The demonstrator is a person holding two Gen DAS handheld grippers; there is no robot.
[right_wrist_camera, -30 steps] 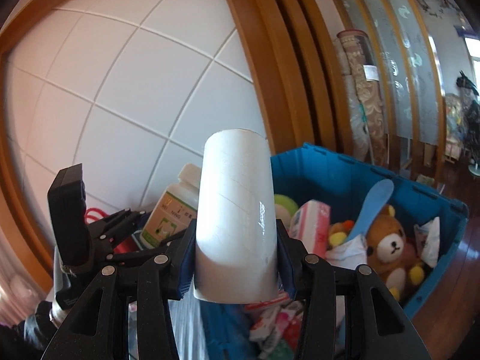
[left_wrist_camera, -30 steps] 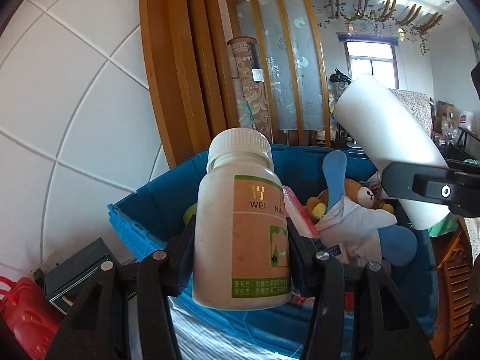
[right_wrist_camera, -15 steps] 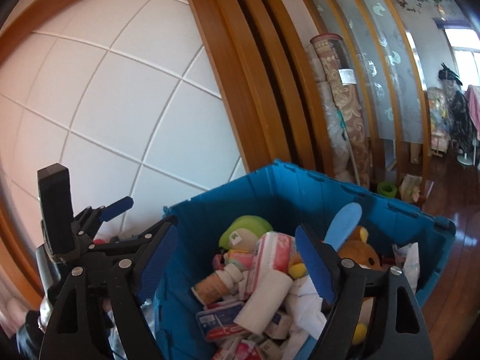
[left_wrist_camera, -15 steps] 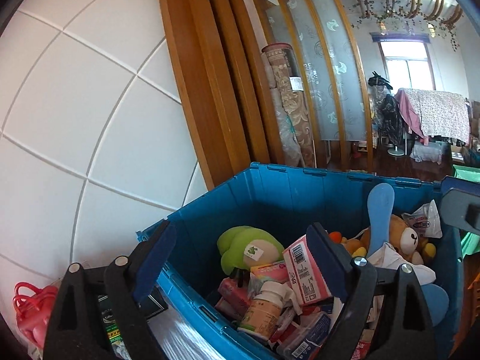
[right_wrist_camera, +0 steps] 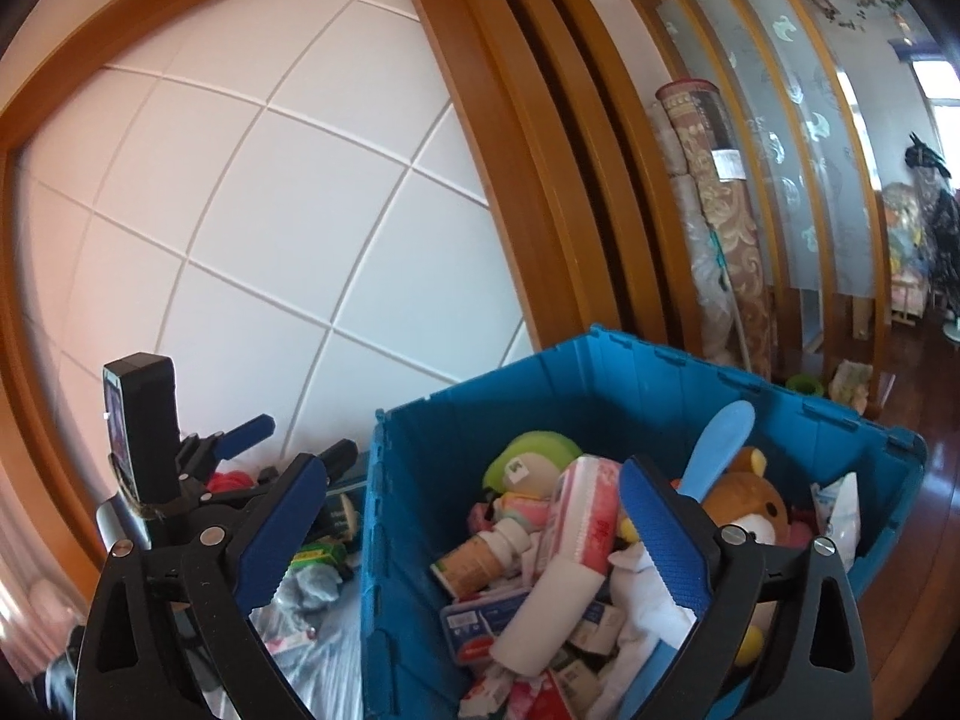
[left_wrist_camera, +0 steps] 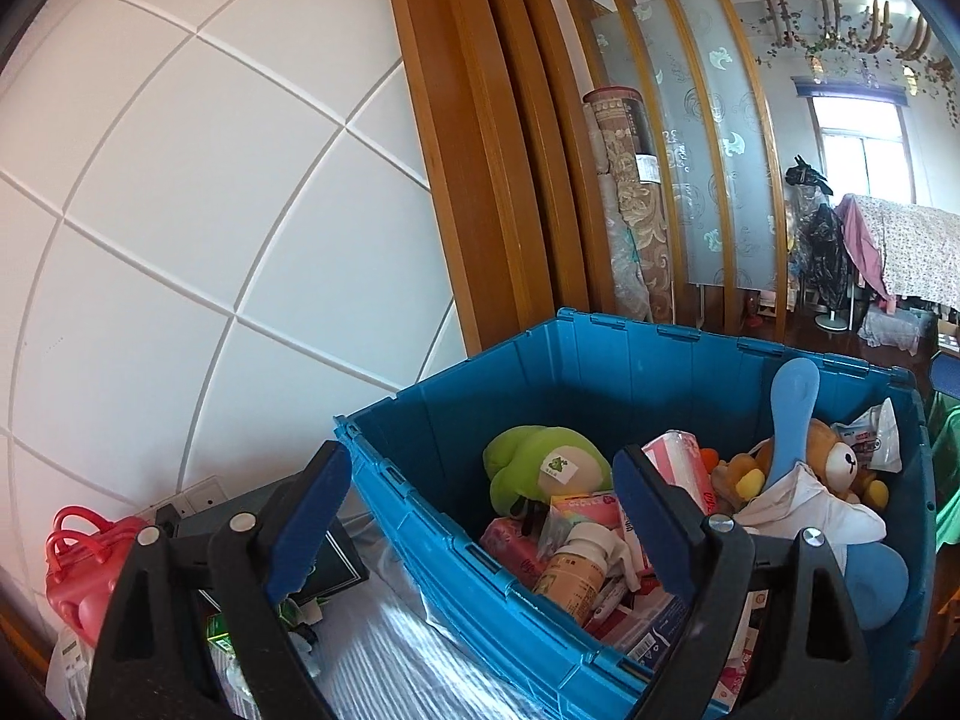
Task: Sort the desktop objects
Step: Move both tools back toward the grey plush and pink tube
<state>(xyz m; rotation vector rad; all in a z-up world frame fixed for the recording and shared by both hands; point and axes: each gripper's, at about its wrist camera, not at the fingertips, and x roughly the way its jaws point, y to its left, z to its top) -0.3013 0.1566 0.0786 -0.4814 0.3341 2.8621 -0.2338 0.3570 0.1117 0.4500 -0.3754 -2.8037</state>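
Brimming with toys and packets, blue crate (left_wrist_camera: 630, 372).

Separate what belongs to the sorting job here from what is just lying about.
Job: blue bin, pill bottle, white roll, bear, green plush, pink pack.

Lying about: red bag, rolled carpet, wood screen, clothes rack.

White panelled wall with thin grooves (left_wrist_camera: 198, 192) at nine o'clock. Curved honey-brown wooden door frame (left_wrist_camera: 468, 150) at twelve. Frosted glass partition with wooden slats (left_wrist_camera: 708, 138) at one, patterned rolled carpet (left_wrist_camera: 636, 204) leaning against it. Bright daylit window (left_wrist_camera: 858, 144) at two; dark polished wooden floor (right_wrist_camera: 924, 420) at three.
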